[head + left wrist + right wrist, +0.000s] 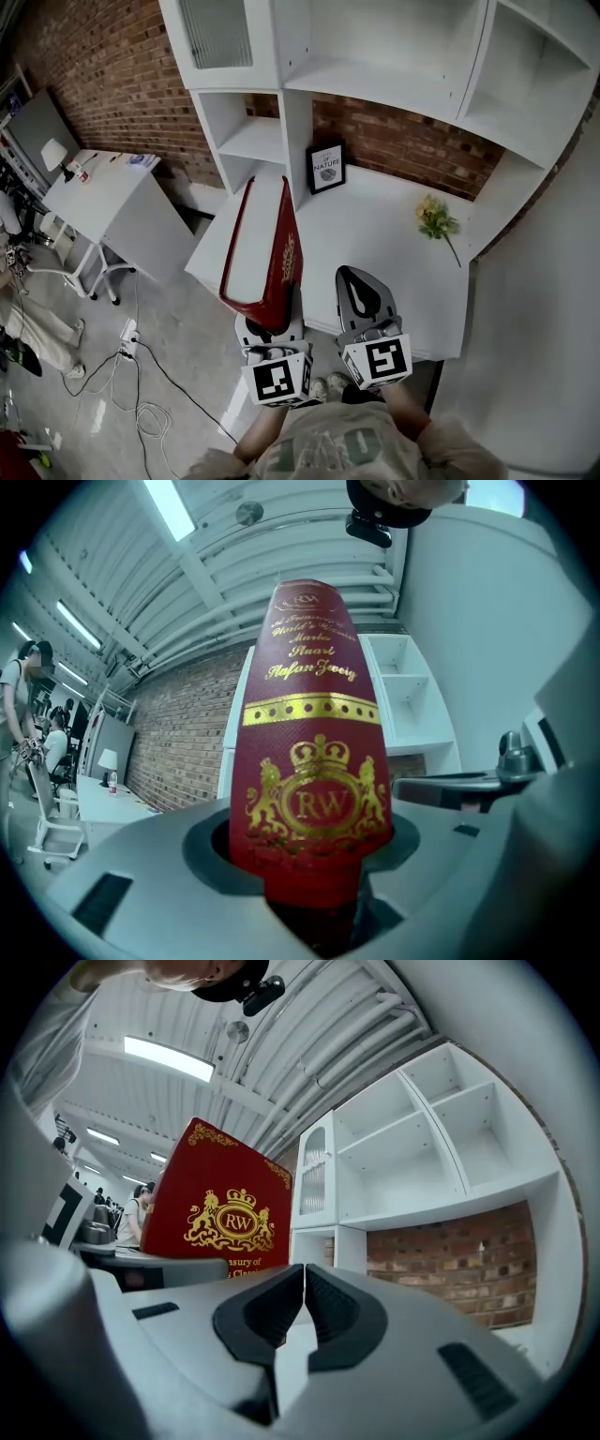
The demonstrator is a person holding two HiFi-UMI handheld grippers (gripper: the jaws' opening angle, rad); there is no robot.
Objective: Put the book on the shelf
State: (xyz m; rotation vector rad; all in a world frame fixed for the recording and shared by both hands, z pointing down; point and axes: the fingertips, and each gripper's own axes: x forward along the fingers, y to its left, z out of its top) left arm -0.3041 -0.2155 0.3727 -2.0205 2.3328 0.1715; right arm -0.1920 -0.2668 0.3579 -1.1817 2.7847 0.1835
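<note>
Head view shows the left gripper [270, 326] clenched on the lower end of the red book [267, 246]. The book is raised on end and tilts away from the person, over the near-left edge of the white desk [384, 248]. Its far end points at the low cubby of the white shelf unit [258, 141], next to the upright divider. Whether it touches the shelf cannot be told.

Left gripper view has the gold-printed spine filling the gap, with 1 jaw against each cover.

The right gripper [353, 277] hovers just right of the book over the desk's front strip. In the right gripper view its 2 pads [281, 1312] meet with nothing between them, and the book's cover stands to their left.

A framed picture [326, 169] leans at the back of the desk against the brick wall, near the divider. A yellow flower sprig [437, 221] lies toward the desk's right edge, well apart from both grippers, and a broad stretch of white desktop lies between frame, sprig and right gripper.

Left of the desk, cables [141, 375] trail across the floor and a small white table [103, 197] stands well apart.
</note>
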